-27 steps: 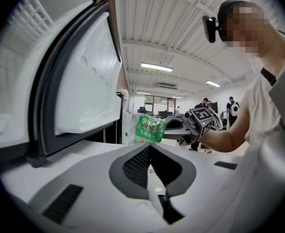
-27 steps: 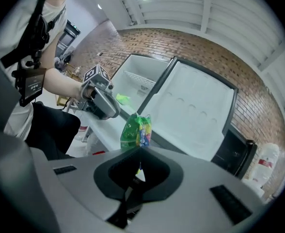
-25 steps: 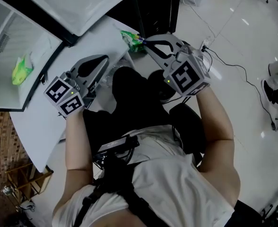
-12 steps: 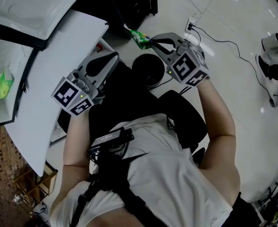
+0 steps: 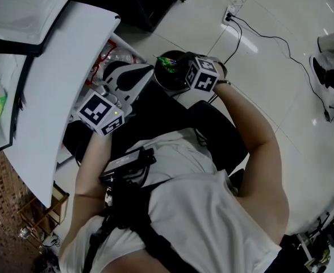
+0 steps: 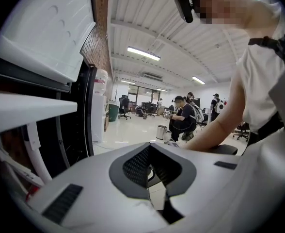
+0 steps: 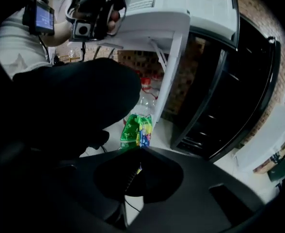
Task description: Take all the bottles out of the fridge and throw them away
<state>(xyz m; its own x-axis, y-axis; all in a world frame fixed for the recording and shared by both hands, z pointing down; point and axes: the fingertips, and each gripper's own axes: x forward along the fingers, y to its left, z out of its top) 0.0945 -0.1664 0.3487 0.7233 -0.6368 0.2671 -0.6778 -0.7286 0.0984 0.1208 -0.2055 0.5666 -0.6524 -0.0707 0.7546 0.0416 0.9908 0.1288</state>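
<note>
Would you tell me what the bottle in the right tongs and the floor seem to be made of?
The bottle looks like thin clear plastic: it is see-through above a glossy green printed wrap. The floor appears to be polished pale tile, judging by its lamp reflections and faint joint lines.

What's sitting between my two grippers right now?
A green-labelled bottle, pinched by the right gripper, above a black bin; the head view shows both lying between it and the left gripper.
</note>
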